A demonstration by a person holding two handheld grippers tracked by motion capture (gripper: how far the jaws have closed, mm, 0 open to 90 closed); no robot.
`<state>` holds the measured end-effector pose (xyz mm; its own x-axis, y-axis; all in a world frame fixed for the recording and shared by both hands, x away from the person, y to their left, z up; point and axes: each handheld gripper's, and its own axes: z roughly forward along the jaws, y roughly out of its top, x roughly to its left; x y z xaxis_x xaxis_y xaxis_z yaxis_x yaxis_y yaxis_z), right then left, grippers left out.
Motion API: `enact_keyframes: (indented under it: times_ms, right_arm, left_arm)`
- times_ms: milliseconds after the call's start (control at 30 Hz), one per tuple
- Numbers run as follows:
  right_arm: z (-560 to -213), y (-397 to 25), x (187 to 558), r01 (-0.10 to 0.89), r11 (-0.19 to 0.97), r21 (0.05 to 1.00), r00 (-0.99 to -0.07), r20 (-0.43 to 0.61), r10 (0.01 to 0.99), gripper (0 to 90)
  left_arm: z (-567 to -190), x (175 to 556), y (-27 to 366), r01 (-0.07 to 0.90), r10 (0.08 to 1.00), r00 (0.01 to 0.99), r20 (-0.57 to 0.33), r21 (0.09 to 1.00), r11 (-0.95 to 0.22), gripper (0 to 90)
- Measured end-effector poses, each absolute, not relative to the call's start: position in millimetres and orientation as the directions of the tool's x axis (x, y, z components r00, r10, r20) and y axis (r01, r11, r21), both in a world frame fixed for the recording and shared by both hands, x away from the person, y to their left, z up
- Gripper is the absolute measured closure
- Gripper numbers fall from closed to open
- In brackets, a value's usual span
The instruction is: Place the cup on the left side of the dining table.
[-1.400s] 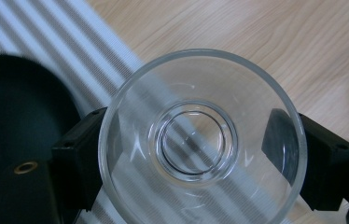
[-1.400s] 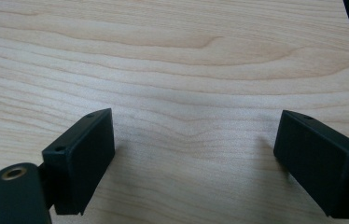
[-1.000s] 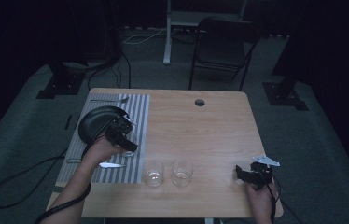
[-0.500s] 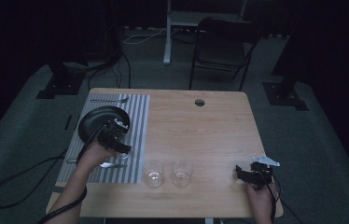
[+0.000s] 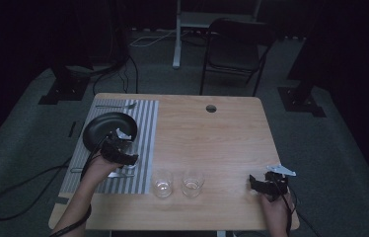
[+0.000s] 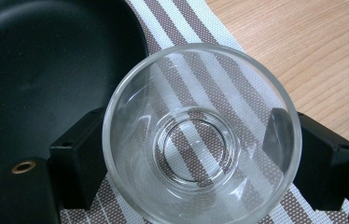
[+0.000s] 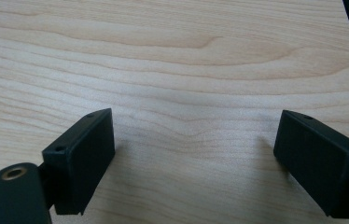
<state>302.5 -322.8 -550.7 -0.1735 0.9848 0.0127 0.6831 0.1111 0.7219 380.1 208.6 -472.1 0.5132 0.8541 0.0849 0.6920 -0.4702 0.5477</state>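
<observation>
Meanwhile, at left of the frame, the left gripper (image 5: 122, 154) clasps a clear glass (image 6: 201, 133) over the striped placemat (image 5: 143, 129), beside a black plate (image 5: 98, 129). 2 more glasses (image 5: 163, 182) stand lower center on the table (image 5: 212, 133). Lower right, the right gripper (image 5: 259, 182) rests spread apart.

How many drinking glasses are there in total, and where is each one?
3. Two glasses stand side by side on the bare wood near the front edge. The third glass sits between the left gripper's jaws, over the striped placemat beside the black plate.
</observation>
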Motion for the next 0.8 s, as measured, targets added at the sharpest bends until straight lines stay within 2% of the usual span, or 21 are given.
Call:
enact_keyframes:
  times_ms: [167, 233, 800]
  right_arm:
    - [-550.7, -322.9, 302.5, 0.683, 0.111, 0.722, -0.174, 0.013, 0.985, 12.0]
    - [-550.7, -322.9, 302.5, 0.683, 0.111, 0.722, -0.174, 0.013, 0.985, 11.9]
    - [-550.7, -322.9, 302.5, 0.683, 0.111, 0.722, -0.174, 0.013, 0.985, 11.9]
  left_arm:
    - [-473.9, 378.1, 211.2, 0.704, 0.863, 0.502, 0.061, 0.551, -0.448, 17.0]
    - [-476.8, 376.8, 211.8, 0.719, 0.877, 0.476, 0.066, 0.545, -0.431, 0.7]
    - [-491.5, 346.3, 232.2, 0.727, 0.912, 0.397, 0.103, 0.571, -0.381, 0.3]
